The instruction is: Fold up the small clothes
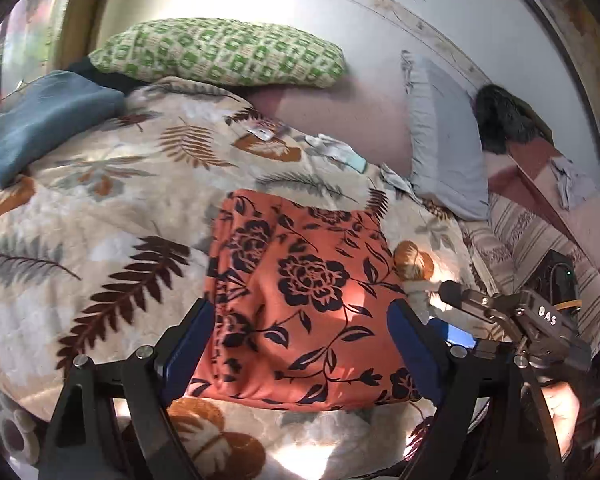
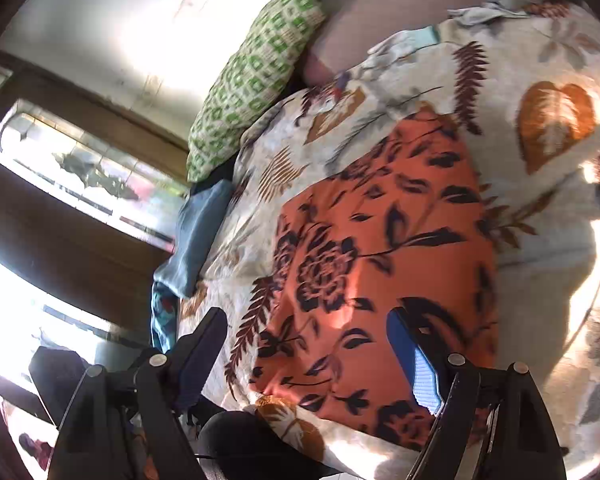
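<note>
An orange garment with dark navy flowers [image 1: 300,300] lies folded into a rough rectangle on the leaf-print blanket [image 1: 100,200]. It also shows in the right wrist view [image 2: 380,260]. My left gripper [image 1: 300,344] is open and empty, its blue-padded fingers standing either side of the garment's near end. My right gripper [image 2: 312,352] is open and empty over the garment's near edge. It also shows in the left wrist view [image 1: 512,316], just right of the garment.
A green patterned pillow [image 1: 220,52] and a grey pillow [image 1: 444,140] lie at the head of the bed. A folded blue cloth [image 1: 40,120] sits at the left. Small items [image 1: 336,152] lie beyond the garment. A window [image 2: 80,176] is to the left.
</note>
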### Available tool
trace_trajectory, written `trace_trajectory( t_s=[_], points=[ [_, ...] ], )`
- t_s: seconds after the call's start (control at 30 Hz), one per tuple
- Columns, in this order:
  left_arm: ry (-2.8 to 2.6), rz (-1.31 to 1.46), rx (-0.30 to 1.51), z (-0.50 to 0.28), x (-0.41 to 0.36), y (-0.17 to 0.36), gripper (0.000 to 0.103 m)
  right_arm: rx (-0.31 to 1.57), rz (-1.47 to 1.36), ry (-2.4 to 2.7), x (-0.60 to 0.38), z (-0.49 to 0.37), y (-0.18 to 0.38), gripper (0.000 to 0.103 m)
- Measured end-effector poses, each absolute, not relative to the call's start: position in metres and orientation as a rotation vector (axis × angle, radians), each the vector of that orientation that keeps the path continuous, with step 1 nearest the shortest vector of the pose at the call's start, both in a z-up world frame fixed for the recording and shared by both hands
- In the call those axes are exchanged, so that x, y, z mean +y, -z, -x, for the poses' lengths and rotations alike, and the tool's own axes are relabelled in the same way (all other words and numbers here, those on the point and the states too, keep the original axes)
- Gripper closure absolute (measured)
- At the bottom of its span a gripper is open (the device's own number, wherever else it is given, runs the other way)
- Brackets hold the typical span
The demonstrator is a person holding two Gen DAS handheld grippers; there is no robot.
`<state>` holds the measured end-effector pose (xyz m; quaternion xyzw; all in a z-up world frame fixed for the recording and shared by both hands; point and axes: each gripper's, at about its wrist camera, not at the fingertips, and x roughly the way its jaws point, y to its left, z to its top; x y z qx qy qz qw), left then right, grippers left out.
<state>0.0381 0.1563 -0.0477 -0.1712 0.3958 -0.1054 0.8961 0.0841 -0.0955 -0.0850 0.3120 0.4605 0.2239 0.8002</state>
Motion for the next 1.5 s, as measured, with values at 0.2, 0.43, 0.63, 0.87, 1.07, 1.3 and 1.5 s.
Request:
trace_trajectory(
  t_s=[0.2,0.43,0.63,0.87,1.07,1.3,1.5],
  points=[
    [-0.092,0.323,1.082,-0.061,0.177,0.13,0.015,1.014,-0.797,-0.393,-0.184,-0.07,0.11,0.018],
    [-0.03,0.241,0.877,-0.072,0.151,0.04,0.015,1.049,-0.873,-0.448,-0.21,-0.117,0.138,0.018],
    [0.01,0.181,1.0,-0.137,0.121,0.083,0.015,1.069,-0.927,-0.554,-0.192,-0.181,0.152,0.018],
    [-0.036,0.275,1.108,-0.143,0.142,0.137,0.004,1.24,-0.759,-0.531,-0.142,-0.232,0.178,0.064],
    [-0.053,0.245,1.091,-0.143,0.139,0.14,0.0,1.231,-0.373,-0.401,-0.106,-0.226,0.164,0.056],
    [-0.021,0.271,0.964,-0.109,0.145,0.093,0.002,1.143,-0.658,-0.491,-0.152,-0.172,0.128,0.026],
    [-0.138,0.196,1.094,-0.111,0.16,0.142,0.0,1.249,-0.919,-0.57,-0.154,-0.129,0.174,0.025]
  ],
)
